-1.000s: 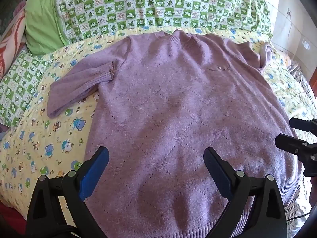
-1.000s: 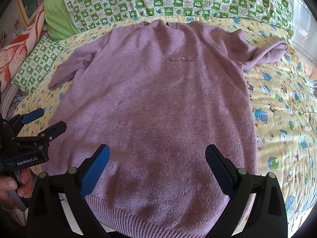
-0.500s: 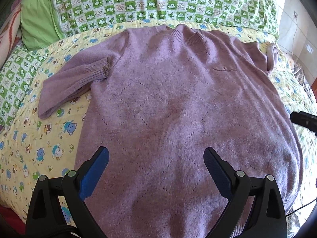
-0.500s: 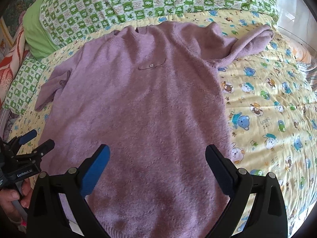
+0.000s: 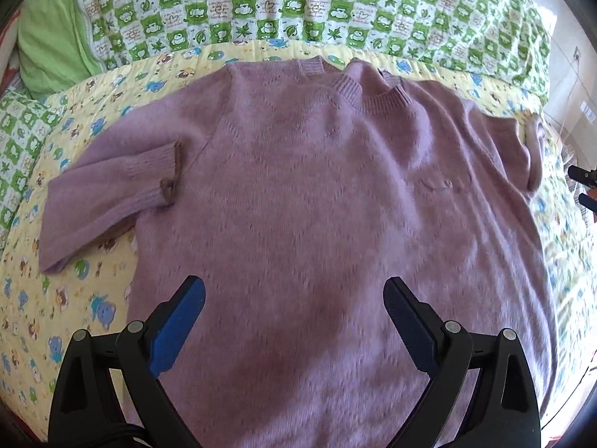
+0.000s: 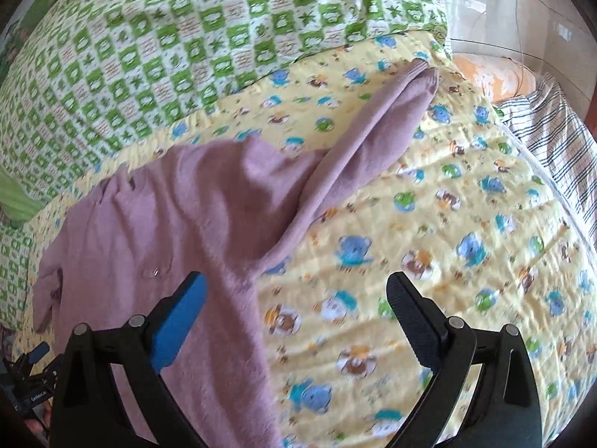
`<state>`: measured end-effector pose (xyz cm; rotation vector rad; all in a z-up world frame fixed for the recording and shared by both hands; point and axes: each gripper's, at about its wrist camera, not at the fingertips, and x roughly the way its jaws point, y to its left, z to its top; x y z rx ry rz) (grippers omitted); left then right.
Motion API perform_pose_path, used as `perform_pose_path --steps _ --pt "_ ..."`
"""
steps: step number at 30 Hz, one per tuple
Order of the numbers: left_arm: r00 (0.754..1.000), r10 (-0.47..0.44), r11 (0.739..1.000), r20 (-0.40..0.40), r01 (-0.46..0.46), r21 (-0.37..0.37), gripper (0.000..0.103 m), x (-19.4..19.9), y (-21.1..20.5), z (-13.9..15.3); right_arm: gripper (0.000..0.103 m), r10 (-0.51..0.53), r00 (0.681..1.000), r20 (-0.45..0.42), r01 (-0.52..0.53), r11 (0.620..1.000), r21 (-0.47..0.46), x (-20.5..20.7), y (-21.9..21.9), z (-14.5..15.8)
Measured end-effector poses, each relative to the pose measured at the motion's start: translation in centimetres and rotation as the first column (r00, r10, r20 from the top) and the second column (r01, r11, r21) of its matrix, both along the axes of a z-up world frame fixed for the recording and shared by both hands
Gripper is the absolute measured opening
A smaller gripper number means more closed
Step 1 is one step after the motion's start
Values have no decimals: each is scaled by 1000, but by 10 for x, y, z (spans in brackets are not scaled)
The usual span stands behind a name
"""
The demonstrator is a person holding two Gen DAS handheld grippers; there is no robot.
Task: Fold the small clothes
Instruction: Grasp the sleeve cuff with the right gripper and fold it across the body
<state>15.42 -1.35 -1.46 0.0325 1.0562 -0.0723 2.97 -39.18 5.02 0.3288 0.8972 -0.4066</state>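
Note:
A lilac knitted sweater (image 5: 317,205) lies flat, front up, on a yellow cartoon-print bedsheet (image 5: 48,298). Its one sleeve (image 5: 112,183) is doubled back on itself at the left. My left gripper (image 5: 294,298) hovers open above the sweater's lower body, nothing between its fingers. In the right wrist view the other sleeve (image 6: 373,142) stretches out toward the far right over the sheet. My right gripper (image 6: 296,295) is open above the sweater's side edge (image 6: 238,298) below that armpit, holding nothing. The left gripper (image 6: 33,377) shows at the bottom left of that view.
A green-and-white checked quilt (image 5: 298,3) runs along the back of the bed. A plain green pillow (image 5: 48,37) sits at the far left. Striped cloth (image 6: 552,130) and an orange item (image 6: 492,74) lie off the bed's right side.
Both grippers moved forward up the sweater. The right one also swung rightward, so its view now centres on the outstretched sleeve and the sheet. Both stayed open.

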Motion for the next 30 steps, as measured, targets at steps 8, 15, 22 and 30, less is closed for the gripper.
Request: perform_pose_path --steps 8,15,22,30 --pt "999 38 999 -3 -38 -33 97 63 0 -2 83 -110 993 33 111 994 -10 64 -91 7" --pt "996 74 996 -52 -77 -56 97 101 9 -19 72 -207 978 15 207 978 5 118 -161 -10" --pt "992 90 995 -93 -94 -40 97 116 21 -40 25 -228 973 -23 228 974 13 149 -195 -29" --pt "988 125 987 -94 -133 -87 97 95 45 -33 8 -3 978 209 0 1000 14 140 -118 40"
